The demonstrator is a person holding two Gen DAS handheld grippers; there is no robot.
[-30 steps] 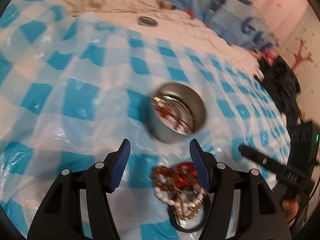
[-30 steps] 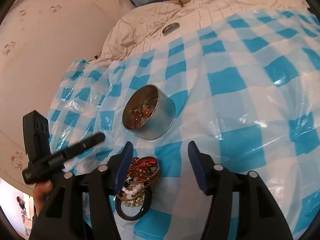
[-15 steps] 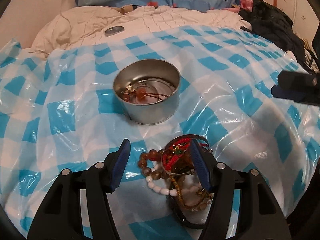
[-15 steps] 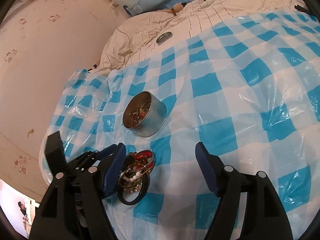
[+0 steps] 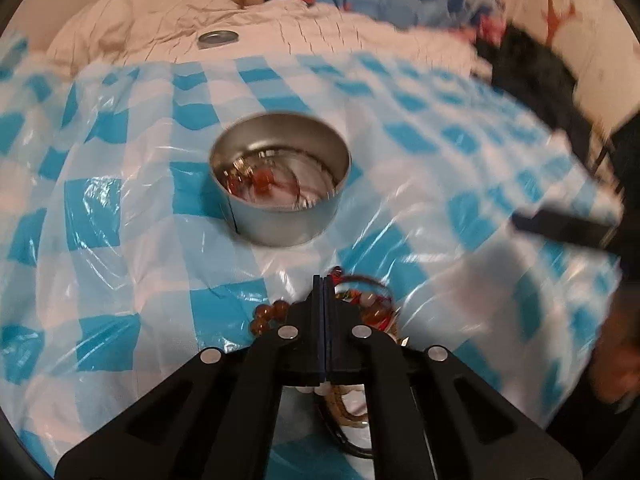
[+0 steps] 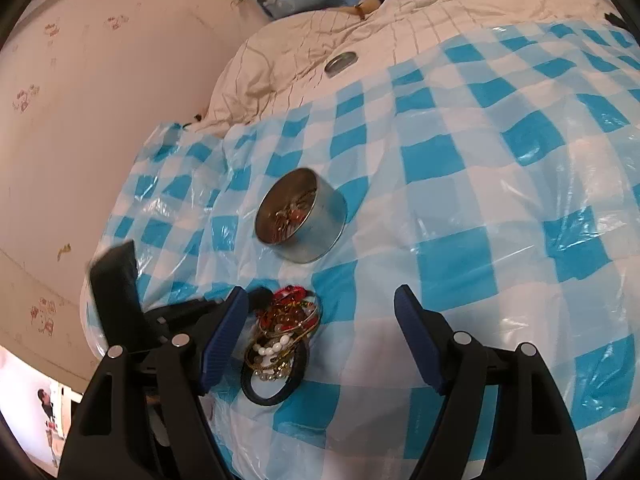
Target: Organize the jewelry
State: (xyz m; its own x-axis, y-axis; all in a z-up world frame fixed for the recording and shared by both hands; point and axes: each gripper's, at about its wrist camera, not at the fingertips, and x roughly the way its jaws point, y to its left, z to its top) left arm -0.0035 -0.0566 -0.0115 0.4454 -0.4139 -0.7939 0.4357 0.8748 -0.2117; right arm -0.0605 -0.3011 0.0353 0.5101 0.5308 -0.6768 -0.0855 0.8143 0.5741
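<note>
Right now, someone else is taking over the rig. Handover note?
Left gripper: jaws shut over the near pile of jewelry; whether a strand is pinched, I cannot tell.
Right gripper: jaws opening, nothing gripped; part of the pile lies between its fingers.
Round metal tin: stands open on the blue-checked plastic sheet, past the pile; its lid lies on the cream quilt behind.
Done: some pieces are in the tin.
Left: beaded bracelets, bangle and black band, all in the pile.
</note>
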